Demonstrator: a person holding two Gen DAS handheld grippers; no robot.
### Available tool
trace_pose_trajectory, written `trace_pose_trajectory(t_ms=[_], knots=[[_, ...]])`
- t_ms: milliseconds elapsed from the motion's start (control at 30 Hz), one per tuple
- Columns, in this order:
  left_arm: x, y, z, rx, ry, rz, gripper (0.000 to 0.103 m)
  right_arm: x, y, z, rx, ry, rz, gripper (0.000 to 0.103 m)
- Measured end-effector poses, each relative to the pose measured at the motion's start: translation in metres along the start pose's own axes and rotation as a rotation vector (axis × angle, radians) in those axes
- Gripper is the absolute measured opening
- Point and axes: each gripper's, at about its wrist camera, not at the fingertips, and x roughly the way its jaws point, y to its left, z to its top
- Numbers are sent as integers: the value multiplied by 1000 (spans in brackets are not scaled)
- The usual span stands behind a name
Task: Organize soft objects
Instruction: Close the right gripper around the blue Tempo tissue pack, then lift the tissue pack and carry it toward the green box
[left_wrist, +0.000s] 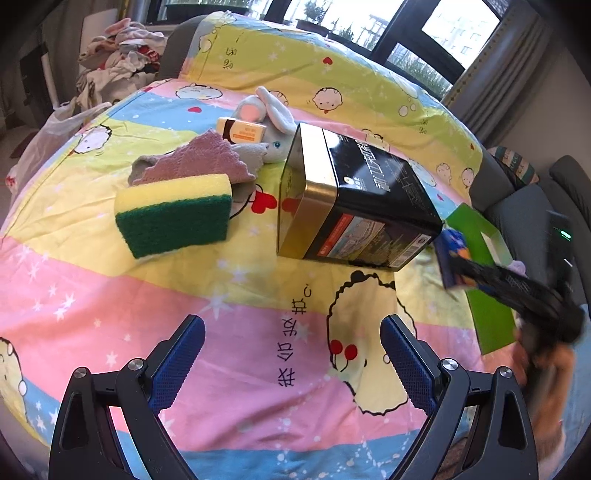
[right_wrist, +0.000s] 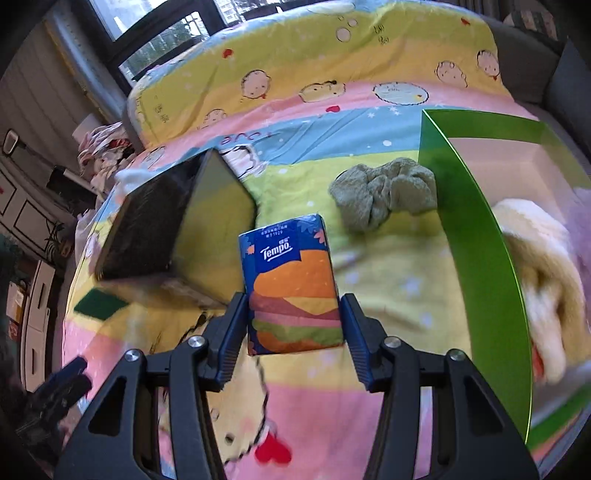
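One tissue pack (right_wrist: 293, 284) is seen between the fingers of the right gripper (right_wrist: 293, 325), whose pads are pressed against both of its sides, so the pack is grasped. It is blue, printed with a large burger picture and the white word "Tempo", and is held upright above the striped cartoon bedsheet (right_wrist: 369, 266), between the tin to its left and the green box to its right. From the left wrist view the same pack (left_wrist: 452, 254) appears blurred at the right, beside the tin.

One green box (right_wrist: 476, 236) lies open at the right; pale plush fabric (right_wrist: 532, 258) is seen inside, too blurred to be counted. One grey-green cloth (right_wrist: 384, 188) is bunched on the sheet just left of the box's far corner.

One black and gold tin (left_wrist: 354, 199) lies on its side in the middle. To its left, one sponge (left_wrist: 173, 214), yellow above and dark green below, is seen, with one mauve cloth (left_wrist: 199, 162) crumpled behind it. Farther off, one small cream-coloured carton (left_wrist: 242, 129) rests against one grey plush rabbit (left_wrist: 273, 125).

The left gripper (left_wrist: 291, 354) is held wide apart over the near sheet, with nothing between its blue pads. One heap of clothes (left_wrist: 118, 66) is piled at the far left.
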Motion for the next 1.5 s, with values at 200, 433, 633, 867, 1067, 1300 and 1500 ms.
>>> trace_pose_trajectory(t_ms=[200, 433, 633, 867, 1067, 1300, 1500], knots=[[-1, 4, -6, 5, 5, 19, 96, -2, 39, -50, -59, 66, 77, 51], [-1, 18, -17, -12, 30, 19, 96, 28, 56, -77, -19, 174, 93, 54], [-2, 16, -25, 2, 47, 5, 96, 7, 50, -77, 58, 110, 145, 68], [4, -11, -31, 32, 94, -106, 85, -11, 42, -74, 105, 55, 191, 62], [22, -45, -42, 97, 166, -167, 62, -6, 37, -76, 113, 84, 208, 40], [36, -63, -48, 126, 198, -159, 57, 7, 29, -74, 124, 130, 218, 42], [42, -63, -45, 114, 207, -184, 41, 26, 25, -76, 140, 182, 235, 42]])
